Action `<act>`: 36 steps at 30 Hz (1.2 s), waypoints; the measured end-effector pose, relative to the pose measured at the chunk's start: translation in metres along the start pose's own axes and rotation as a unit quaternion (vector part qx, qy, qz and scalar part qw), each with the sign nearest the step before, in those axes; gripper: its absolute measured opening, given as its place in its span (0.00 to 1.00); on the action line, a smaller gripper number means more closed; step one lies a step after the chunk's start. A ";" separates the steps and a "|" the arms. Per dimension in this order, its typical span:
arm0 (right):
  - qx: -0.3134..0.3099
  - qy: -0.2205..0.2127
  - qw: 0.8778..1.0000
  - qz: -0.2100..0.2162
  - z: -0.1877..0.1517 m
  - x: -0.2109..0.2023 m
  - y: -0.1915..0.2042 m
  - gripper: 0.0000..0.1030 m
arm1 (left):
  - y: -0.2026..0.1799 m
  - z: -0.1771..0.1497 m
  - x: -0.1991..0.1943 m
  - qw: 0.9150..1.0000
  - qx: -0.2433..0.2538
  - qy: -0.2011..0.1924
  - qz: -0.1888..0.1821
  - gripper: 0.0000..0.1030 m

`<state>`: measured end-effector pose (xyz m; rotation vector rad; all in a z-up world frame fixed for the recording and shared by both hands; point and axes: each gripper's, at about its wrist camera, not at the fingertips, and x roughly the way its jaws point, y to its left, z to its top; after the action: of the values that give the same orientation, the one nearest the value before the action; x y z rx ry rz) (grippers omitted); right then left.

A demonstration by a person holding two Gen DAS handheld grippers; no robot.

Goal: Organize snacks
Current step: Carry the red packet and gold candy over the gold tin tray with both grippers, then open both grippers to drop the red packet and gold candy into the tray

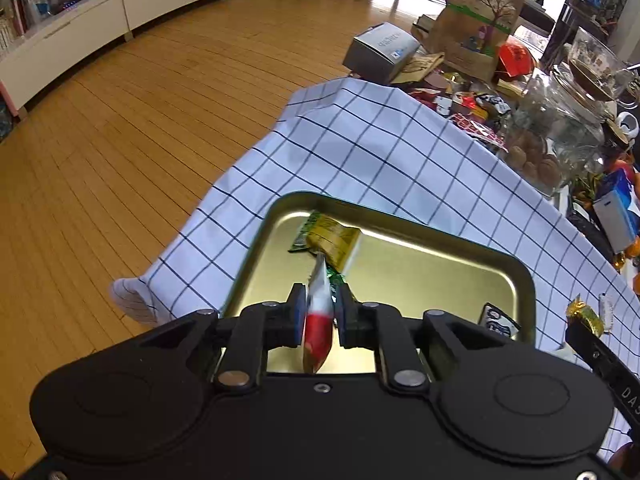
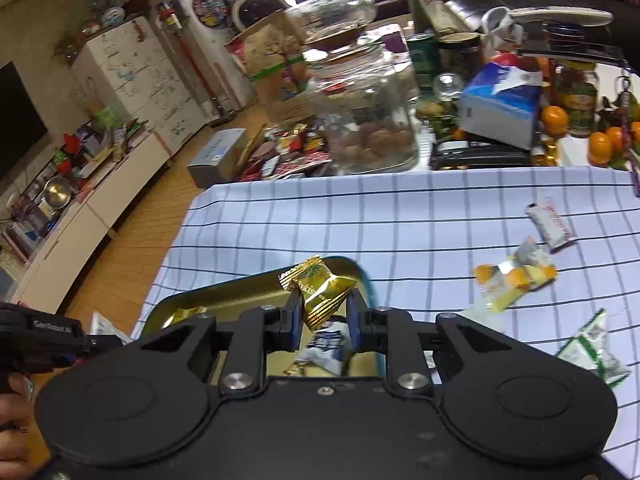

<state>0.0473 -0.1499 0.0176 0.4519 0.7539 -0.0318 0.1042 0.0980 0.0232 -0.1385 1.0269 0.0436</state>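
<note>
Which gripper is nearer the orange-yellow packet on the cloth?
Right. The right gripper hovers over the tray, beside the orange-yellow packet; the left gripper is farther, across the tray.

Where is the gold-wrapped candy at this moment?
In the right wrist view the gold-wrapped candy sits between the jaws of the right gripper, above the near right corner of the gold metal tray on the checked cloth.

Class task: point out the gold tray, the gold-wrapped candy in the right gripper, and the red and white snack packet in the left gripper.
gold tray [image 1: 404, 276], left wrist view, bare floor of the tray.
gold-wrapped candy [image 2: 325, 294], right wrist view, middle of the wrapper.
red and white snack packet [image 1: 319, 320], left wrist view, red band of the packet.
</note>
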 end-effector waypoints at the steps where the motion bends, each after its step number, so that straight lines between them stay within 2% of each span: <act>1: -0.006 0.000 1.000 0.005 -0.002 0.002 0.005 0.23 | 0.001 0.000 -0.001 1.000 -0.001 -0.002 0.001 0.27; 3: -0.023 0.001 1.000 0.008 -0.006 0.005 0.014 0.23 | 0.003 0.002 -0.002 1.000 -0.007 -0.001 -0.002 0.31; 6: -0.042 0.001 0.999 0.012 -0.011 0.005 0.022 0.23 | 0.003 0.004 -0.003 1.000 -0.012 0.001 -0.013 0.32; 19: -0.081 -0.013 0.995 0.059 -0.017 -0.001 0.042 0.24 | -0.002 0.000 0.001 1.000 -0.005 0.014 -0.009 0.32; 21: -0.089 -0.015 0.993 0.074 -0.019 -0.002 0.046 0.27 | -0.003 0.000 0.002 1.000 -0.007 0.018 -0.008 0.32; 22: -0.092 -0.015 0.992 0.080 -0.020 -0.002 0.047 0.32 | -0.003 0.000 0.003 1.000 -0.007 0.020 -0.009 0.32; 23: -0.094 -0.011 0.992 0.082 -0.021 -0.002 0.048 0.49 | -0.003 0.000 0.003 1.000 -0.007 0.022 -0.010 0.32; 24: -0.097 -0.006 0.992 0.080 -0.022 -0.001 0.050 0.61 | -0.004 0.000 0.003 1.000 -0.007 0.024 -0.012 0.32; 29: -0.120 0.000 0.991 0.064 -0.026 0.001 0.053 0.62 | -0.007 -0.001 0.001 1.000 0.003 0.019 -0.013 0.32; 36: -0.114 0.009 0.992 0.054 -0.025 0.003 0.051 0.62 | -0.013 -0.003 -0.001 1.000 0.024 0.004 0.009 0.32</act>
<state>0.0426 -0.0931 0.0190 0.2752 0.7403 0.1587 0.1022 0.0851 0.0234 -0.0861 1.0366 0.0357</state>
